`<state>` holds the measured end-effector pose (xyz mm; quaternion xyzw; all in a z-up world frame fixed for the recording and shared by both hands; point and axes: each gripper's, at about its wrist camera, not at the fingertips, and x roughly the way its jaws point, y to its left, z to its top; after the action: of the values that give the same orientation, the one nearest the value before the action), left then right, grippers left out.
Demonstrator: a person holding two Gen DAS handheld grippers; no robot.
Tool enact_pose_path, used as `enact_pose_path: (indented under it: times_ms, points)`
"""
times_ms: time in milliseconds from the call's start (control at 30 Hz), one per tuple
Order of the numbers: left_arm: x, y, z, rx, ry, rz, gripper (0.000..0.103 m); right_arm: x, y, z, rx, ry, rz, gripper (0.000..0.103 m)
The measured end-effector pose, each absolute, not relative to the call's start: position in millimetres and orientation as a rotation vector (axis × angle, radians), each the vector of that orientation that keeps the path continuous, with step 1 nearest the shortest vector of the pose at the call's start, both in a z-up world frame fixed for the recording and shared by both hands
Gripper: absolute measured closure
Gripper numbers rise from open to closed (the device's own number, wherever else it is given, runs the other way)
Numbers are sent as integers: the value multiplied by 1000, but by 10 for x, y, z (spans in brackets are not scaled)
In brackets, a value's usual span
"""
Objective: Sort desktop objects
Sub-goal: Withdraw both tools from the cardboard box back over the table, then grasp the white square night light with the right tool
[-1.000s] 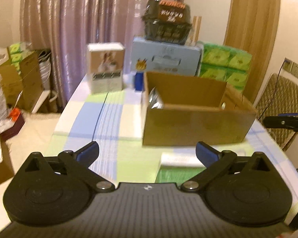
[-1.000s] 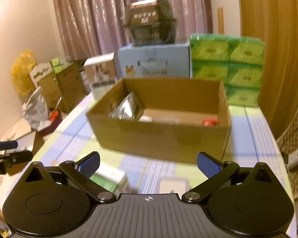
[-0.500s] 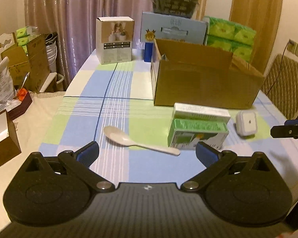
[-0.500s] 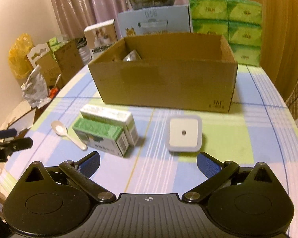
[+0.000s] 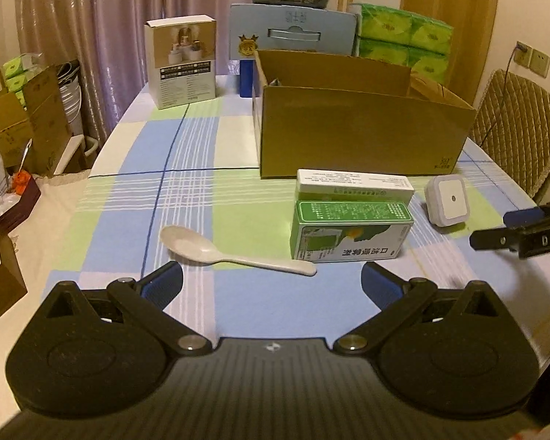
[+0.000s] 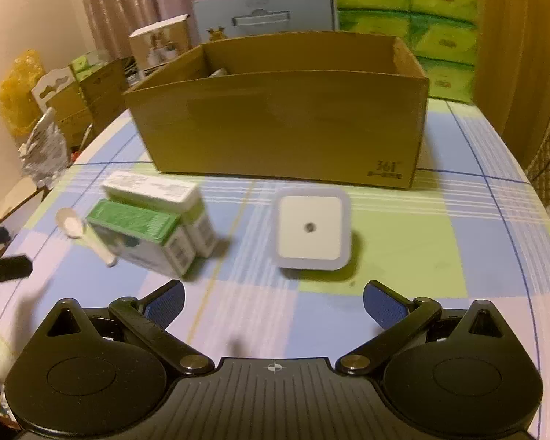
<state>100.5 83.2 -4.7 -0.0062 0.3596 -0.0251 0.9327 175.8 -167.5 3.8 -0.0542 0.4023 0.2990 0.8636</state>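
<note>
One spoon (image 5: 231, 253) lies crosswise (bowl left, handle right) before the left claw (image 5: 271, 286).

only two bits are actually reading clearly: the cardboard box (image 6: 282, 124) is showing "361°" printed at its lower right corner, and the right gripper (image 5: 509, 229) is showing "das" in white letters. the green medicine box (image 5: 348, 233) print is looking upside down, too small to make out.

Shimmery mauve curtain (image 5: 91, 18), quilted tan chair (image 5: 520, 135), stacked green tissue packs (image 6: 407, 7), brown cartons on the floor (image 5: 29, 121), yellow plastic bag (image 6: 16, 91)
</note>
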Motion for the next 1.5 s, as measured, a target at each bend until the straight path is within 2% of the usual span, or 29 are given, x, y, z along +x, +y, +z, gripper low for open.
enact_pose_path:
  times_ms: [867, 1233, 1400, 1500]
  points:
    - [1540, 345, -339, 82, 751, -133, 1, 2231, -1539, -149, -135, 858, 603, 3]
    - [1779, 440, -502, 19, 777, -170, 1, 2386, -1454, -240, -143, 881, 605, 21]
    - [1764, 331, -482, 30, 746, -234, 1, 2400, -1461, -244, -144, 899, 607, 40]
    - [1705, 250, -460, 40, 739, -265, 1, 2394, -1506, -237, -135, 904, 596, 40]
